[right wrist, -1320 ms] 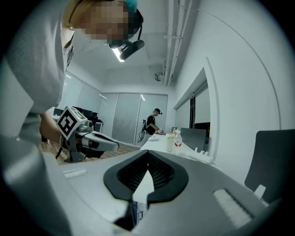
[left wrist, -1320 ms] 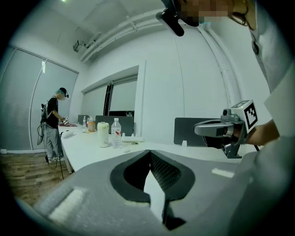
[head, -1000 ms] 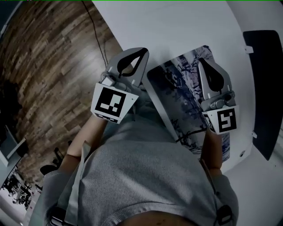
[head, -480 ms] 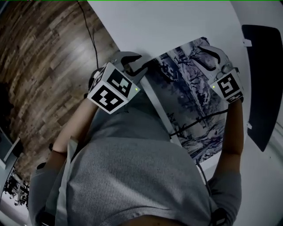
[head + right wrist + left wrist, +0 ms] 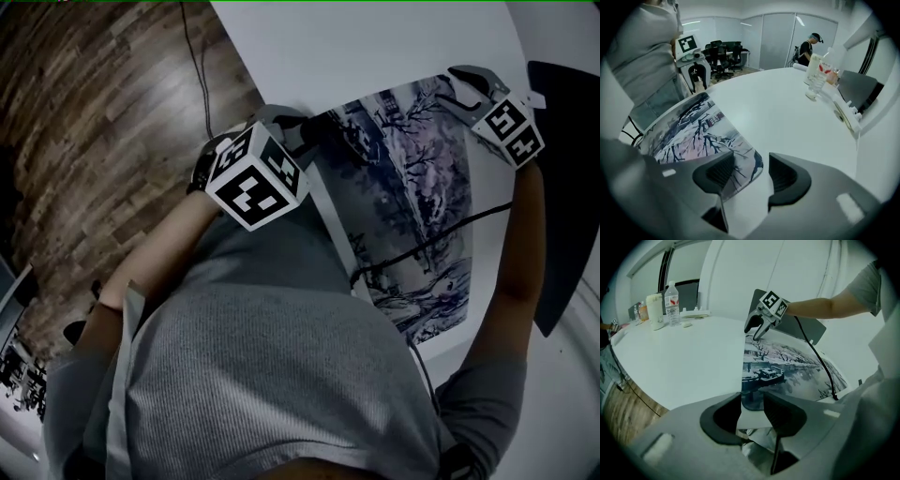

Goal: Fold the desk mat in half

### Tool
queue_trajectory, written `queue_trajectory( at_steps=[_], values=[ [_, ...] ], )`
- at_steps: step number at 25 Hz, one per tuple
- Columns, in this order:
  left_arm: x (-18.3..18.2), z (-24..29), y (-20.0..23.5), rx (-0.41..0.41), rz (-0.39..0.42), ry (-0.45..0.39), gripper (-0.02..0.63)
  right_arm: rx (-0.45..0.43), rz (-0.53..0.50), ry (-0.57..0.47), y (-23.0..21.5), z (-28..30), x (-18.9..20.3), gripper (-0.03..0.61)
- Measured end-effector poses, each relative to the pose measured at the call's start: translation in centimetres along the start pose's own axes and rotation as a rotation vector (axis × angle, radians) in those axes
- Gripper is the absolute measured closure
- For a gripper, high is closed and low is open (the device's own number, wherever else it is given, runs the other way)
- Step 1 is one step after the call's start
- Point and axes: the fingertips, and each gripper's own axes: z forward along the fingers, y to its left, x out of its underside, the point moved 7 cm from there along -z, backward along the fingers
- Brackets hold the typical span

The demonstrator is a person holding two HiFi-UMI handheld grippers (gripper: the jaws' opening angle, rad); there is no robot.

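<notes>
The desk mat (image 5: 412, 187), printed with a wintry scene of bare trees and a boat, lies flat along the near edge of the white table (image 5: 375, 47). My left gripper (image 5: 298, 131) is at the mat's left end and my right gripper (image 5: 461, 82) at its right end. In the left gripper view the left gripper (image 5: 752, 411) has just been opening; a corner of the mat (image 5: 787, 366) lies between its jaws, unpressed. In the right gripper view the right gripper (image 5: 752, 171) has also just been opening, astride the rounded corner of the mat (image 5: 693, 126), pads apart from it.
A black cable (image 5: 441, 234) trails across the mat. Water bottles and a cup (image 5: 665, 301) stand at the table's far side beside a dark panel (image 5: 562, 187). Wooden floor (image 5: 94, 141) lies past the table's left edge. Office chairs (image 5: 722, 51) and a person (image 5: 806, 47) are in the background.
Both grippers came down from a raised, shut pose and spread apart to the mat's two ends. Their jaws have opened, and the right one moved farthest.
</notes>
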Motion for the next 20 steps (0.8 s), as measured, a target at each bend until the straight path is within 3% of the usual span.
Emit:
queue_trajectory(
  at_steps=[3, 10, 14, 17, 20],
  values=[
    [0.1, 0.6, 0.0, -0.007, -0.017, 0.019, 0.459, -0.062, 0.021, 0.003, -0.2, 0.3, 0.1, 0.383],
    [0.1, 1.0, -0.1, -0.04, -0.039, 0.054, 0.456, -0.098, 0.01, 0.002, -0.6, 0.4, 0.3, 0.382],
    [-0.1, 1.3, -0.1, -0.06, 0.011, 0.1, 0.466, -0.12, 0.068, -0.04, -1.0, 0.5, 0.5, 0.39],
    [-0.3, 1.3, 0.4, -0.065, -0.018, 0.121, 0.517, -0.133, 0.05, -0.07, -0.6, 0.5, 0.4, 0.434],
    [-0.3, 1.2, 0.8, -0.063, -0.068, 0.122, 0.552, -0.194, 0.013, -0.071, 0.4, 0.6, 0.2, 0.546]
  ],
)
